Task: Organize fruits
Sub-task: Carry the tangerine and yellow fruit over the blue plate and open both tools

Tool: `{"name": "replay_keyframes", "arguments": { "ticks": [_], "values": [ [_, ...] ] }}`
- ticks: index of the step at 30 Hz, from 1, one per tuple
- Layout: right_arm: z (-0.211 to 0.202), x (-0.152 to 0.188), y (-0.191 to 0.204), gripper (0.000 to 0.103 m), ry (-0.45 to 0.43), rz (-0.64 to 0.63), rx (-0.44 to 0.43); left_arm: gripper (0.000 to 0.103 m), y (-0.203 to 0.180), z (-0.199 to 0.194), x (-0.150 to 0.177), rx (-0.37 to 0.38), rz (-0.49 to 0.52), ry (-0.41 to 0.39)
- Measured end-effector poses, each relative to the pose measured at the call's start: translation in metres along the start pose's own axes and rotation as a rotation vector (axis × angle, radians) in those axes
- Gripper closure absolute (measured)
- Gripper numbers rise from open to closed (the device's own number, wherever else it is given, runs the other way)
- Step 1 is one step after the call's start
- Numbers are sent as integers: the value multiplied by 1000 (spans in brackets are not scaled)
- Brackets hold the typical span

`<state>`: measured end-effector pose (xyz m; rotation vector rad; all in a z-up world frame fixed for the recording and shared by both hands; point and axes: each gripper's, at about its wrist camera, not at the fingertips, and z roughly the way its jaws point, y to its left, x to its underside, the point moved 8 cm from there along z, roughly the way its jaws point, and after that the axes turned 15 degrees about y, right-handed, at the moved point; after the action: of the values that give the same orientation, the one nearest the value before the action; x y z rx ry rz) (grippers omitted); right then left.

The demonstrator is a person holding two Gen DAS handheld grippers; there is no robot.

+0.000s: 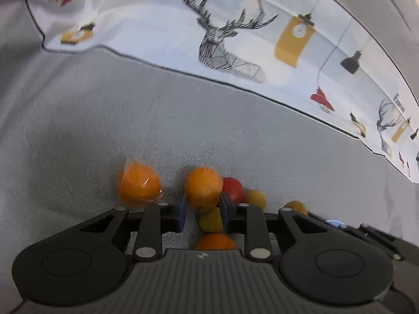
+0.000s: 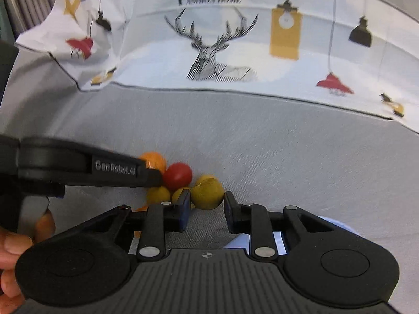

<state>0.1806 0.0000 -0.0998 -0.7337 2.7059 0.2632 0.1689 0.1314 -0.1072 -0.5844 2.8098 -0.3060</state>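
A pile of small fruits lies on grey cloth. In the left wrist view an orange [image 1: 203, 187] sits between the tips of my open left gripper [image 1: 203, 209]. A wrapped orange [image 1: 138, 184] lies to its left. A red fruit [image 1: 233, 188], yellow fruits [image 1: 255, 198] and another orange [image 1: 214, 240] crowd around. In the right wrist view my open right gripper [image 2: 205, 208] has a yellow-green fruit [image 2: 208, 193] just in front of its tips. The red fruit [image 2: 178, 175] and small yellow fruits [image 2: 158, 195] lie to its left. The left gripper's body [image 2: 78, 166] reaches in from the left.
A white cloth printed with deer and lamps [image 1: 222, 39] lies beyond the grey cloth [image 1: 104, 117]; it also shows in the right wrist view [image 2: 209, 52]. A blue-white object [image 2: 262, 238] shows under the right gripper. A hand [image 2: 15, 246] holds the left gripper.
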Motion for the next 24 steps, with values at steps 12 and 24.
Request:
{"name": "replay_keyframes", "arguments": {
  "ticks": [12, 24],
  "values": [
    [-53, 19, -33, 75, -64, 47, 36, 96, 12, -21, -4, 34, -29, 23],
    [-64, 41, -75, 75, -59, 129, 17, 50, 2, 5, -10, 58, -57, 34]
  ]
}}
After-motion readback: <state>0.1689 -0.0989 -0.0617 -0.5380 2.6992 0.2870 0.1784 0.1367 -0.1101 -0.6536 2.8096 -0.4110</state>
